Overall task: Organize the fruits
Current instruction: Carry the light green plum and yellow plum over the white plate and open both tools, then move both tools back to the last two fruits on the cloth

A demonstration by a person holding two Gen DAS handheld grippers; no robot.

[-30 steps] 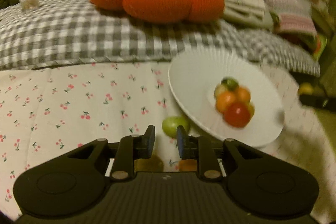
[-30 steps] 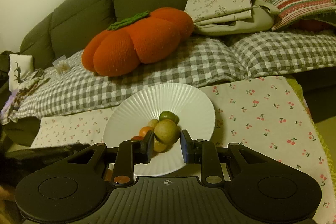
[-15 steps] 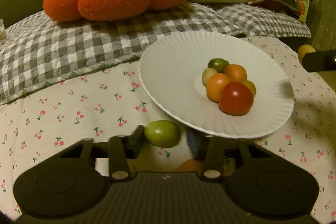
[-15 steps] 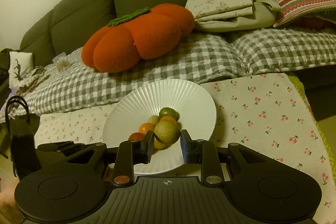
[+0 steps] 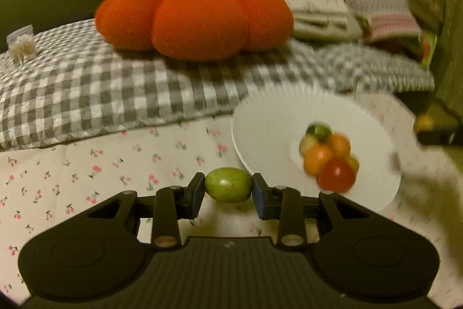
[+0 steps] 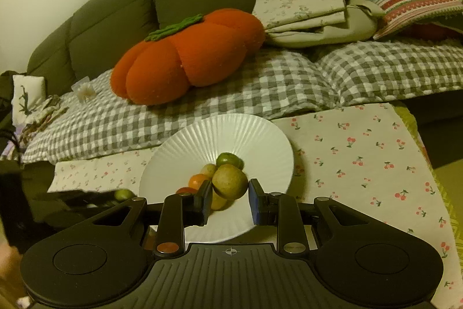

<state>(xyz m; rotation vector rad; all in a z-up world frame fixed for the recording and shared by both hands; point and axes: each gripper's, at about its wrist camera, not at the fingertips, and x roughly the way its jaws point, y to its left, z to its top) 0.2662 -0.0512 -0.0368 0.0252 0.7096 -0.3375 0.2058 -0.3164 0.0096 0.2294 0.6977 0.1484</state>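
We read no writing. Our left gripper [image 5: 228, 188] clamps a smooth green fruit [image 5: 228, 184]; our right gripper [image 6: 228, 197] grips a dull russet fruit [image 6: 230, 181], the ribbed white plate [image 6: 231, 132] at twelve o'clock.

No text, label, brand, number or sign can be read anywhere in either wrist view.

Fruit pile [image 6: 212, 178] on plate [image 6: 231, 132], before pumpkin cushion [image 6: 188, 54].
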